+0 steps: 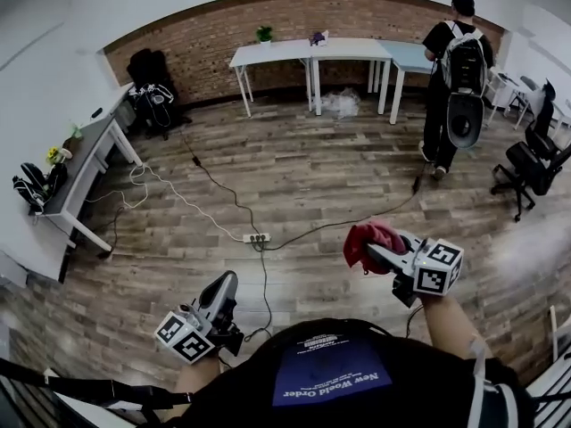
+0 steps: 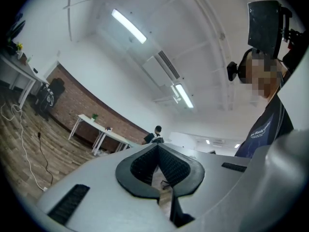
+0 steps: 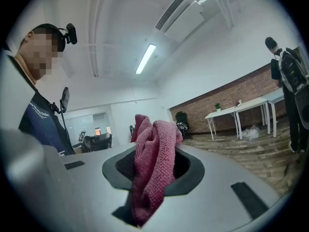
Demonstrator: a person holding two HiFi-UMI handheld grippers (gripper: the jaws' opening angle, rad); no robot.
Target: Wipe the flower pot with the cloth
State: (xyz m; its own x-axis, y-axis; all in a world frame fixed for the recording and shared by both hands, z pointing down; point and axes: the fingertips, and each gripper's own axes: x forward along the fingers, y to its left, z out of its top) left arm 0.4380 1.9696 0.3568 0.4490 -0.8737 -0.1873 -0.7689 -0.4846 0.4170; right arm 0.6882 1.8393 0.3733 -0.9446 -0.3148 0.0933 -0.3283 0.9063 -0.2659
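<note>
In the middle of the open floor, my right gripper (image 1: 375, 250) pinches the bunched cloth (image 3: 153, 166); my left gripper (image 1: 227, 282) is pressed together, empty. The flower pot (image 1: 264, 34) sits on the far white table (image 1: 294, 52) (well apart from me). The cables by the power strip (image 1: 257, 237) could trip me and jolt the cloth loose.

On far table (image 1: 287, 52): flower pot (image 1: 264, 35); person (image 1: 455, 69) at right.

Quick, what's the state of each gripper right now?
Left gripper: shut, nothing in it.
Right gripper: shut on the cloth.
</note>
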